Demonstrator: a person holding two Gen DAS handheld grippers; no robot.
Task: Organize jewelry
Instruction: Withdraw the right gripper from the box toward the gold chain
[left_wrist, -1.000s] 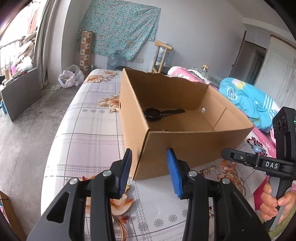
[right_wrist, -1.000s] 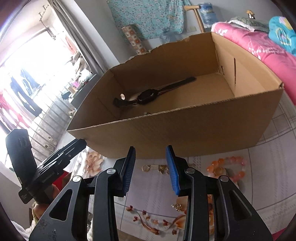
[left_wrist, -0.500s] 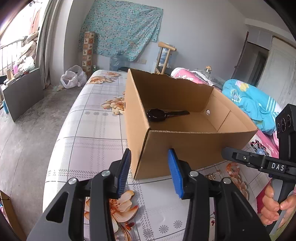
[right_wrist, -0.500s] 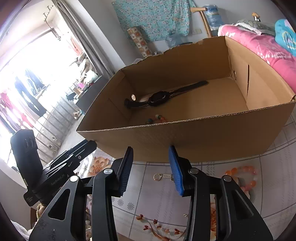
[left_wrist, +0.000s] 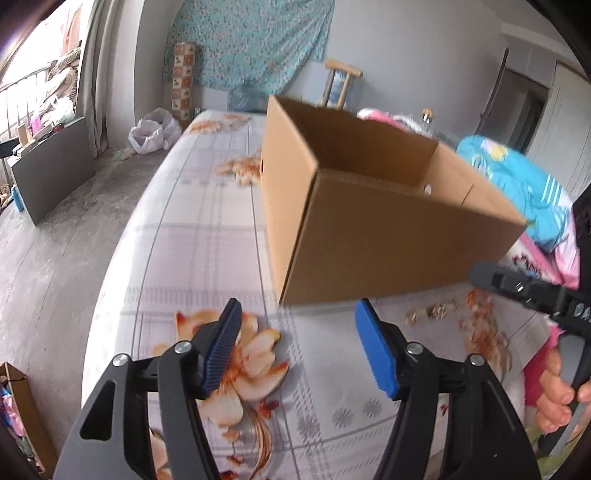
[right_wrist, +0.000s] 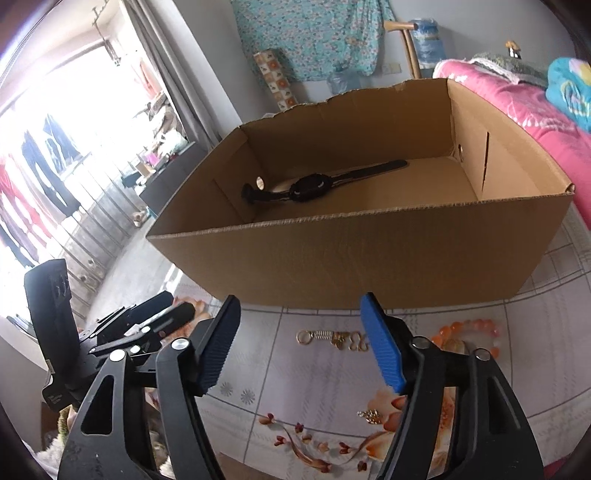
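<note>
Right wrist view: my right gripper hangs with fingers spread over the key chain, bracelet at 3 o'clock, watch in the box. The thin chain may slip from my pinch. My left gripper is spread too; its blurred view hides the box floor.

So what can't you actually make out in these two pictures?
- Box floor: in the left wrist view the cardboard box near wall hides its inside; the black watch shows only in the right wrist view.
- Gold keychain: blurred in the left view, and its right end is hidden behind a finger of the right gripper.
- Orange bead bracelet: partly hidden by the same gripper.
- Small gold piece: too small to identify.
</note>
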